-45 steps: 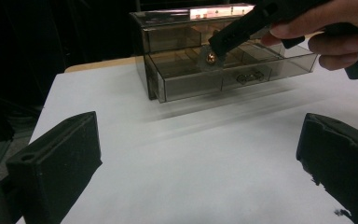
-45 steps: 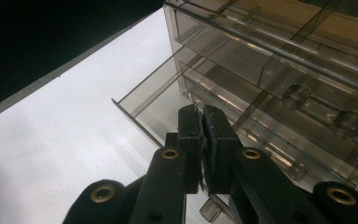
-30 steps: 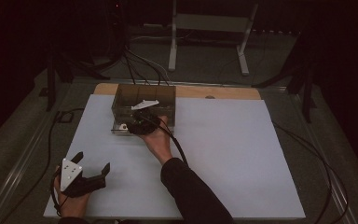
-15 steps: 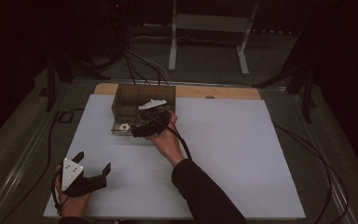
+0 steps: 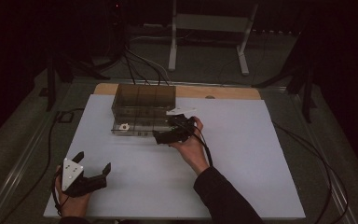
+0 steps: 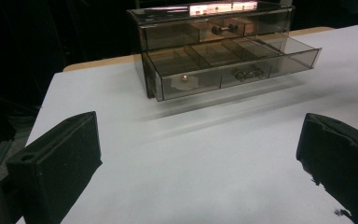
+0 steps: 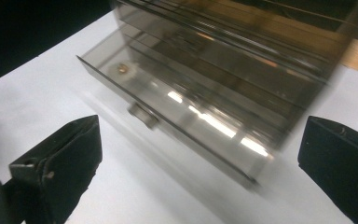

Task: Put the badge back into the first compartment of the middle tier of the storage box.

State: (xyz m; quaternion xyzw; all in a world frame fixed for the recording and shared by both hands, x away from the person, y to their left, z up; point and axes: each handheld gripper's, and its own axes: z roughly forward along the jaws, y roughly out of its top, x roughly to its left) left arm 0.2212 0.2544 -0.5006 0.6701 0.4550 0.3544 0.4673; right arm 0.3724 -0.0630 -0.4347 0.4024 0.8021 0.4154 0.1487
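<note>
A: Where is the drawer box (image 5: 143, 106) sitting?

B: It's a smoky clear plastic box at the far left part of the white counter (image 5: 242, 154), close to the wooden strip along the far edge. Its lower drawer (image 5: 137, 127) is pulled out toward the person, and a small pale round piece (image 5: 124, 126) lies in the drawer's left compartment. The left gripper view shows that piece (image 6: 184, 80) behind the drawer's clear front, and a knob on that front.

A: And the right gripper (image 5: 161, 136)?

B: It's just in front of the open drawer, at its right end. Its jaws have just been opening and now stand wide apart with nothing between them. In the right gripper view the drawer front and its knob (image 7: 143, 115) lie ahead of the 2 jaws, clear of both.

A: The left gripper (image 5: 92, 163)?

B: It rests low on the near left of the counter, well apart from the box, jaws spread and empty.
</note>
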